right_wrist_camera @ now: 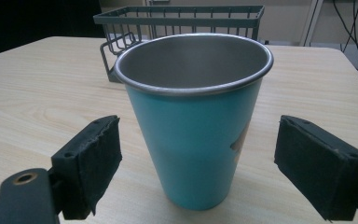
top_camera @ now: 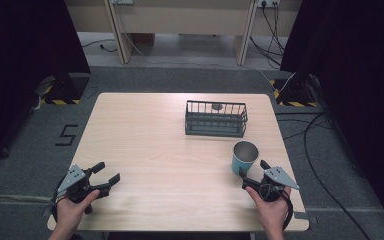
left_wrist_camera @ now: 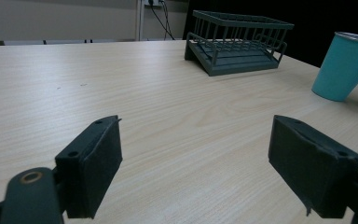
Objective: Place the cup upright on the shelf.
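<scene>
A pale wooden bench (top_camera: pixel 155 145) is carrying two things: a dark grey wire basket (top_camera: pixel 215 118) sitting toward 1 o'clock from the bench's middle, and a teal cup (top_camera: pixel 243 157) with a bare metal inside standing upright at about 4 o'clock, near the basket but apart from it.

The left tongs (top_camera: pixel 107 176) are lying at 8 o'clock near the bench's front left corner, gripped by the person's left hand (top_camera: pixel 72 207). Their jaws are standing wide apart with nothing between them but bare wood. In the left gripper view the basket (left_wrist_camera: pixel 237 42) is sitting at 1 o'clock and the cup (left_wrist_camera: pixel 345 65) at 2 o'clock, both well beyond the pads.

The right tongs (top_camera: pixel 254 168) are sitting at 5 o'clock, held by the right hand (top_camera: pixel 271 205), and are pointing at the cup from just beside it. In the right gripper view the cup (right_wrist_camera: pixel 193 121) is standing between the two spread jaws, with a clear gap on each side, so the pads are not touching it. The basket (right_wrist_camera: pixel 177 21) is showing behind the cup at 12 o'clock.
</scene>
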`<act>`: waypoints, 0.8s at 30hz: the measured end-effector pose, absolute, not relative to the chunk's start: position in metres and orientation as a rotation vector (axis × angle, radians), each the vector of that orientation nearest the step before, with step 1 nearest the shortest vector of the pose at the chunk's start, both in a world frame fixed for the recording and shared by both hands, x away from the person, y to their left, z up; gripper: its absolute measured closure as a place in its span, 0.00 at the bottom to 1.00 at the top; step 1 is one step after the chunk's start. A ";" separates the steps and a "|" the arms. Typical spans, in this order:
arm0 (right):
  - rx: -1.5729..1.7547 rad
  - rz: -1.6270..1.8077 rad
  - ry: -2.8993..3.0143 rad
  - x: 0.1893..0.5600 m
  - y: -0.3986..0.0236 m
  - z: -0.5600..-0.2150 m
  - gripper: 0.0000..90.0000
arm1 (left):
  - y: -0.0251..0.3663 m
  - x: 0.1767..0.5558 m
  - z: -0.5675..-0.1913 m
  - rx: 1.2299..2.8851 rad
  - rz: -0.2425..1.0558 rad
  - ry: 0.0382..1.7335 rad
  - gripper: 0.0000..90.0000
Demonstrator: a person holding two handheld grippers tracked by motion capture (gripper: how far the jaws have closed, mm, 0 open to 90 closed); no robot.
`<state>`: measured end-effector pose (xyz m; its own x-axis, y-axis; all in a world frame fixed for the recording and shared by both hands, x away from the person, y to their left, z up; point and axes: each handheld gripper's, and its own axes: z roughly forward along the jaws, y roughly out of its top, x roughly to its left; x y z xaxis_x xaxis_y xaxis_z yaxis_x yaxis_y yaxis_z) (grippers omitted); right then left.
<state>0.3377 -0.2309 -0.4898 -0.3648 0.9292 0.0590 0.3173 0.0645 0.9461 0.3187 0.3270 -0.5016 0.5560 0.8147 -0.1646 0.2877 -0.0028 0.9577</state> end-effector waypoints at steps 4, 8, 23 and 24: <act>1.256 1.309 1.752 0.341 -0.231 -0.492 0.17 | 0.327 0.319 -0.502 1.568 0.537 0.963 0.18; 1.258 1.309 1.754 0.345 -0.230 -0.492 0.17 | 0.327 0.319 -0.502 1.573 0.537 0.960 0.18; 1.262 1.298 1.790 0.368 -0.221 -0.499 0.16 | 0.327 0.318 -0.501 1.568 0.534 0.960 0.18; 1.262 1.300 1.790 0.369 -0.221 -0.499 0.16 | 0.327 0.318 -0.501 1.569 0.534 0.960 0.18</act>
